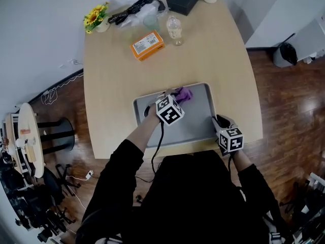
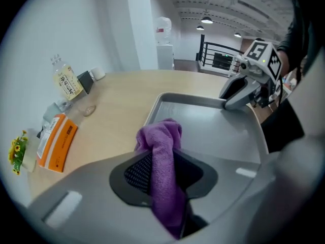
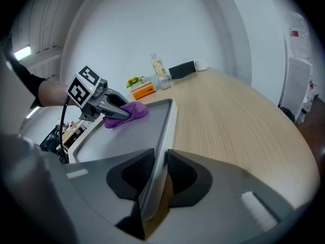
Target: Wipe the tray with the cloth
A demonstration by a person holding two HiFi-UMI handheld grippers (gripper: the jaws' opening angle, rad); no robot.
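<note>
An office-like workroom: a pale wooden surface (image 1: 203,50) stands on dark wood flooring (image 1: 284,100) beside white walls. Beyond the surface are a water dispenser (image 2: 163,39), a black railing (image 2: 218,57) and ceiling lamps (image 2: 206,20). Cables (image 1: 56,93) trail beside it.

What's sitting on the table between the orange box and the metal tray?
Nothing: the head view shows only bare table between the orange box and the tray.

Lt wood table (image 1: 213,60), dk wood floor (image 1: 289,105), white wall (image 1: 35,24).
</note>
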